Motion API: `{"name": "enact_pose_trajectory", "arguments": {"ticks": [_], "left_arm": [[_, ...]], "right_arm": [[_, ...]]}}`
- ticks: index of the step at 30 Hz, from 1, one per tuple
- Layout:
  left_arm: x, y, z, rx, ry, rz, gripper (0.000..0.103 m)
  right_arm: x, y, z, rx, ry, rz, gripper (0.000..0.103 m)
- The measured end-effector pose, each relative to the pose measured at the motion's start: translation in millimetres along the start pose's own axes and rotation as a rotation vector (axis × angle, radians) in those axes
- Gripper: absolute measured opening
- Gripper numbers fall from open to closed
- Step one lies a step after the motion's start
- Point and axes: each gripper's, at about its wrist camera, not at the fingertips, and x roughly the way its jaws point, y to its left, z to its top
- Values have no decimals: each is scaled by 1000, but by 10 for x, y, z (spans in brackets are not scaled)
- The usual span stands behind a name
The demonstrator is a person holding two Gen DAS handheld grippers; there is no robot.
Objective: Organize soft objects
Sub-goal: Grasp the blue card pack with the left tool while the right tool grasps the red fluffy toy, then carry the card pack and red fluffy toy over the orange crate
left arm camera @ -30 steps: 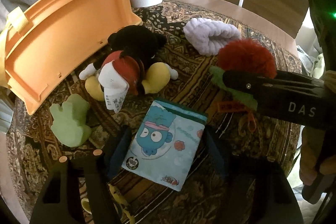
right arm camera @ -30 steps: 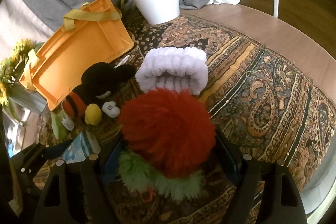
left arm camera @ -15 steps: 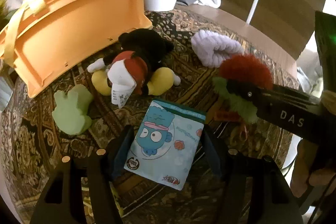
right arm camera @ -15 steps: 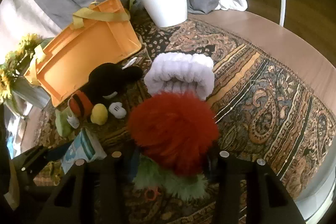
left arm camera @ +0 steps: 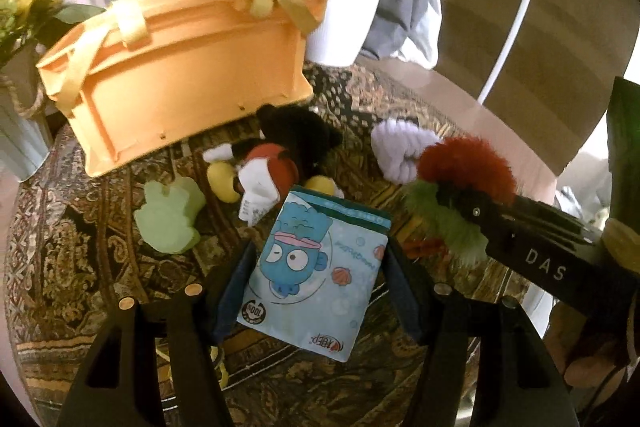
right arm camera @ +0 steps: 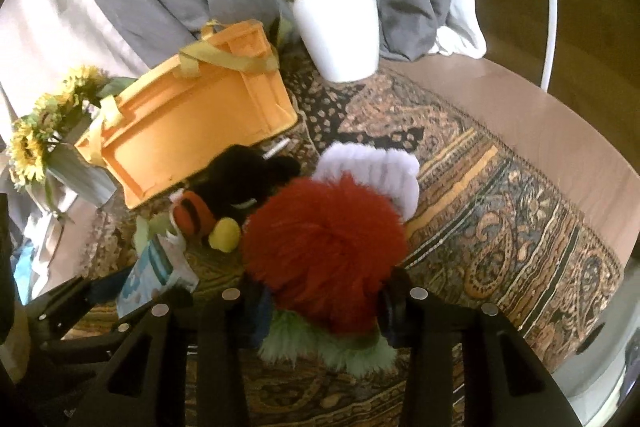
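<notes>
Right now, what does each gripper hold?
Left gripper: shut on the flat blue cartoon-print pouch.
Right gripper: shut on the fluffy red-and-green pompom.

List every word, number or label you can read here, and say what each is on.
"DAS": white letters on the right gripper body.
"100%": round black badge on the blue pouch; its small ring text is unreadable.
Red logo at the pouch's lower corner and script beside the fish: upside down, too blurred to read.
White tag on the mouse plush: print too small to read.
</notes>
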Motion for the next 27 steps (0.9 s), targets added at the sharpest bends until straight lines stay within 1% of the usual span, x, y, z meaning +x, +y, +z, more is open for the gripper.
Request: {"name": "enact_pose_trajectory", "arguments": {"ticks": [8,17,24,27], "left_arm": [[-329,13,79,-37,-85,24,63],[-688,40,239,-86,-191,63,63],[-969,66,406,-111,-289,113,63],[-1069,83,471,-102,-334,148,63]], "right_arm": [[-231,120,174,-44,-57,30,42],[-474,281,413,-89,-129,75,42],[-642,460,622,-128,-201,125,42],[-695,536,711,-147,-233,146,42]]}}
